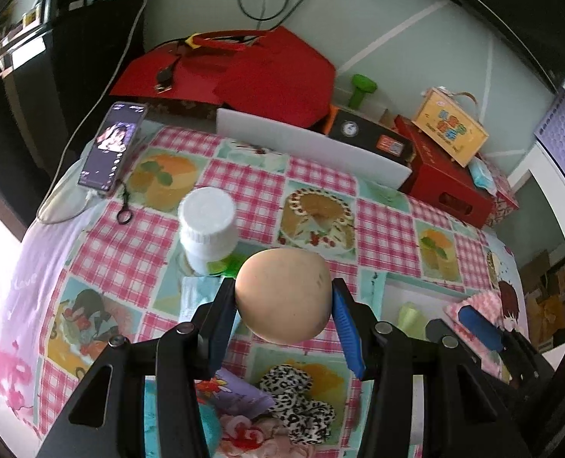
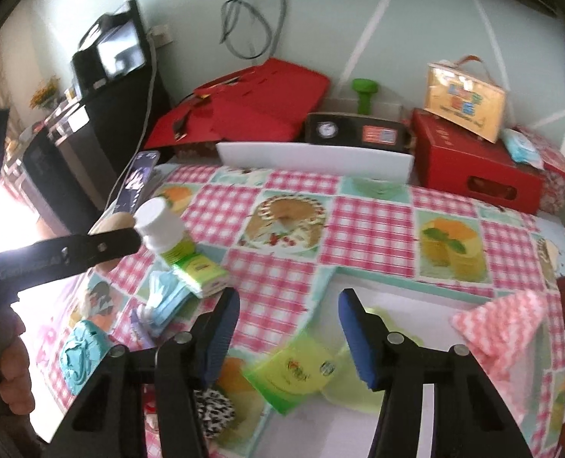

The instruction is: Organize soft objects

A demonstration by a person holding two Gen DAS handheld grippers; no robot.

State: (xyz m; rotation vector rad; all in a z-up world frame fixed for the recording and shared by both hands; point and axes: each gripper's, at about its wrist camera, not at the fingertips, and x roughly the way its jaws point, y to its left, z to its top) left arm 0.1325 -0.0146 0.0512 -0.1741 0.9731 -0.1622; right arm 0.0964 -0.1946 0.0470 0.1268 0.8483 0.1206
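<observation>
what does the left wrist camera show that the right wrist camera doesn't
Only the left wrist view shows the whole beige egg-shaped ball clamped in the left hand-held gripper. Only the right wrist view shows the green packet lying below the right hand-held gripper, whose jaws stand apart and empty, and a turquoise sponge. Both show the white bottle and leopard-print cloth.
</observation>
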